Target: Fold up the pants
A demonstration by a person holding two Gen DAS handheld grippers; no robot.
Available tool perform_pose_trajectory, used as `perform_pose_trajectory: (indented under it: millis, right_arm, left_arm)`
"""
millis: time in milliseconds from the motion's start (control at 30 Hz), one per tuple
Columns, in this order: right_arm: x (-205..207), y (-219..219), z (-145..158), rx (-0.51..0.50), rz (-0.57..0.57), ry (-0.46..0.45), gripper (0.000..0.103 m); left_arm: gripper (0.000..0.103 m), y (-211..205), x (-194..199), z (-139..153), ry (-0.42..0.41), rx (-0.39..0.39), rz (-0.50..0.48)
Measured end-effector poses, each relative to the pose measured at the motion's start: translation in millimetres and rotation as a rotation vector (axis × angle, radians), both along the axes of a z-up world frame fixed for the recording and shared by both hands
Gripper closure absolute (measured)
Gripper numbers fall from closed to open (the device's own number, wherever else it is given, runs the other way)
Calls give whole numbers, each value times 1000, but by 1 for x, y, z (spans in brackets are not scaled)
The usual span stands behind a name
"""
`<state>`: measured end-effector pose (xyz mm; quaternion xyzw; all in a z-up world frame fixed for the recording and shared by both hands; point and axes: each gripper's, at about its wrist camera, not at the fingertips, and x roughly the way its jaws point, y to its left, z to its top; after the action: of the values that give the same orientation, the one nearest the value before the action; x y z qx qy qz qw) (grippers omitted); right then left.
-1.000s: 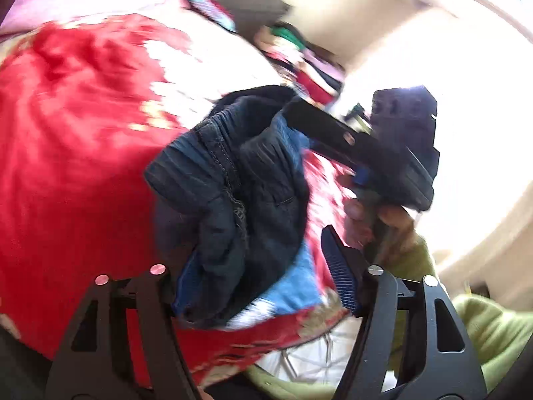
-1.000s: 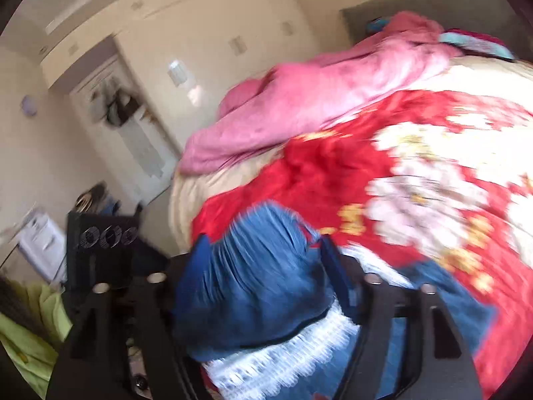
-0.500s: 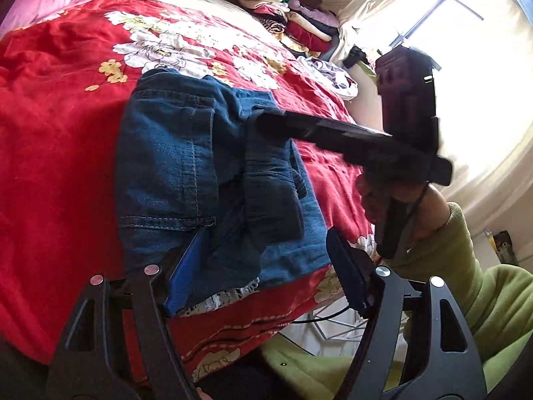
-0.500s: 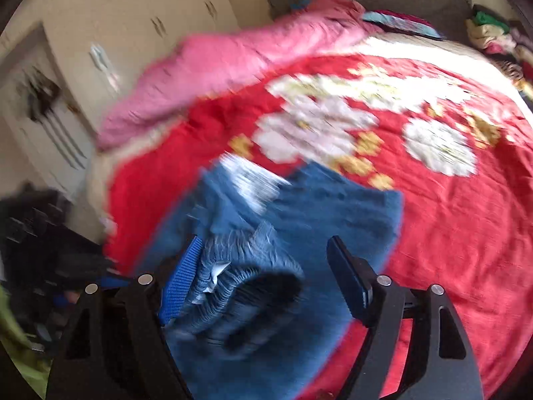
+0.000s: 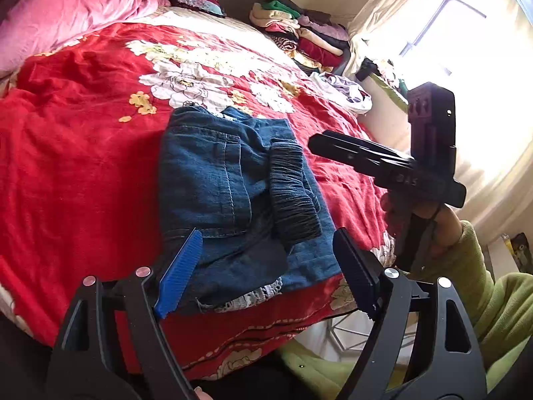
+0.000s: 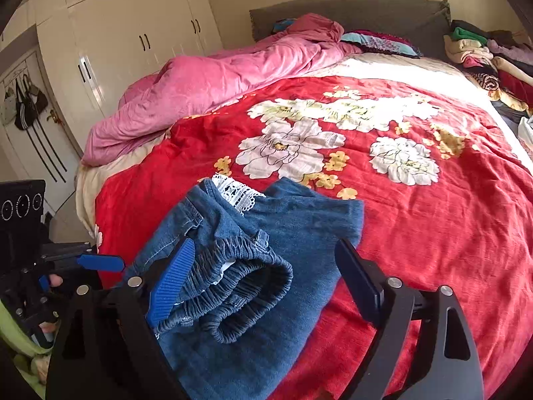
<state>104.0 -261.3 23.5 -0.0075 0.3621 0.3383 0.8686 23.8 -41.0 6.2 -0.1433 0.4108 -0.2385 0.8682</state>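
Observation:
The blue denim pants (image 5: pixel 230 193) lie folded on the red flowered bedspread (image 5: pixel 83 166), white lace hem at the near edge. My left gripper (image 5: pixel 266 268) hovers over their near end, jaws opening, and its blue pads (image 5: pixel 181 271) press on nothing. In the right wrist view the pants (image 6: pixel 299 220) lie with the gathered elastic waistband (image 6: pixel 240 276) bunched on top. That waistband sits loosely between the fingers of my right gripper (image 6: pixel 263 280); its jaws are opening and no pad clamps the cloth. From the left wrist view, the right gripper (image 5: pixel 319 141) hangs just right of the pants.
A pink quilt (image 6: pixel 206 80) is heaped along the bed's far left side. Stacked folded clothes (image 5: pixel 299 30) and loose white cloth (image 5: pixel 346 93) lie at the far right, by a bright window. White wardrobe doors (image 6: pixel 133 40) stand left of the bed. A green sleeve (image 5: pixel 483 283) is at the right.
A second ago the pants hung bunched between both grippers. They now lie folded flat on the bedspread, both grippers' jaws have spread wider, and the cloth is let go.

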Motion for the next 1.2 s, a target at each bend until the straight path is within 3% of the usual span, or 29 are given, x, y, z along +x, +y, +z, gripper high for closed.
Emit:
perform_pose_trajectory:
  millis: [200,600,1000,1167,1200]
  right_arm:
    - [-18,-9,14,-6,-25,-59,8]
    - [-61,-16,26,-67,22,-130,8]
    - [-112,25,10,-118,242,-144,8]
    - [-126,54,5,-130,350,-152,8]
    - [-128,59,5,-131,366,-163,9]
  left_arm:
    - [24,5,-1,6,-16,13,21]
    - [19,18,4,7,-15,51,86]
    - [19,49,25,8,2,95,178]
    - [40,53,45,12,12,85,171]
    - [50,49,51,13,14,89,152]
